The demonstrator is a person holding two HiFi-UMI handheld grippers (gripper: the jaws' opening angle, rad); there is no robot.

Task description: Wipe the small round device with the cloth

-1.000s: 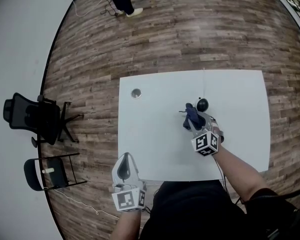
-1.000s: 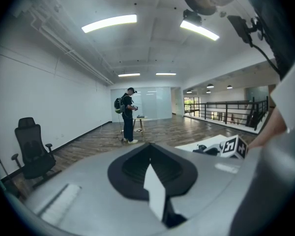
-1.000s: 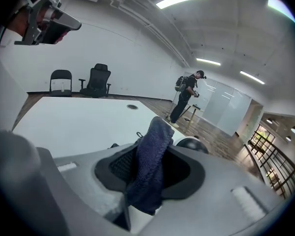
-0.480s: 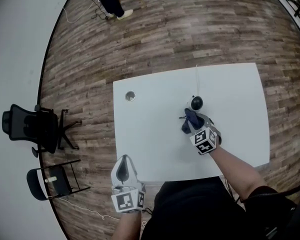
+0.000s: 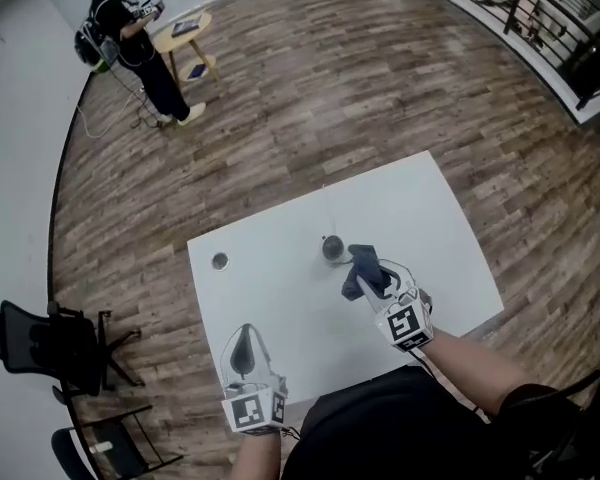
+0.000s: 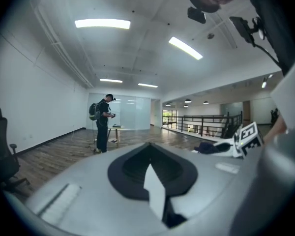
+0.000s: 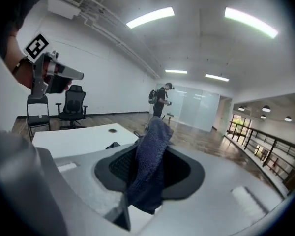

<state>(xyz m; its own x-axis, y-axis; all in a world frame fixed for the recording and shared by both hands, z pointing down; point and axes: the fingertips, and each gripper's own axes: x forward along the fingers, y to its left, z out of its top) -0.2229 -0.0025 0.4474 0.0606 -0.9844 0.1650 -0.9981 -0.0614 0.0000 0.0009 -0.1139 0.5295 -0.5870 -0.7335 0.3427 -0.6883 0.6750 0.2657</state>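
right tongs [image 5: 368, 276]: clamped on the cloth [image 5: 358, 265]. A fold is pinched between the pads and the rest pokes out past the tips.
left tongs [image 5: 244, 345]: closed with nothing in them, hanging at the near edge of the worktop [image 5: 440, 218], well off to the left of my right ones.
device: the small round device [image 5: 332, 247] sits on the worktop just past the cloth's free end, ahead and a bit left of my right tongs. I honestly can't tell if the cloth touches it.
step: my guess is I'm lining up a wipe pass.
risk 1: nothing steadies the device, so a sideways swipe could just shove it across the worktop instead of cleaning it.
risk 2: the cloth is bunched and floppy, so if I come in too high only the loose end flicks the device.
risk 3: if I come in too low, the hard tips hit the device, not the cloth.
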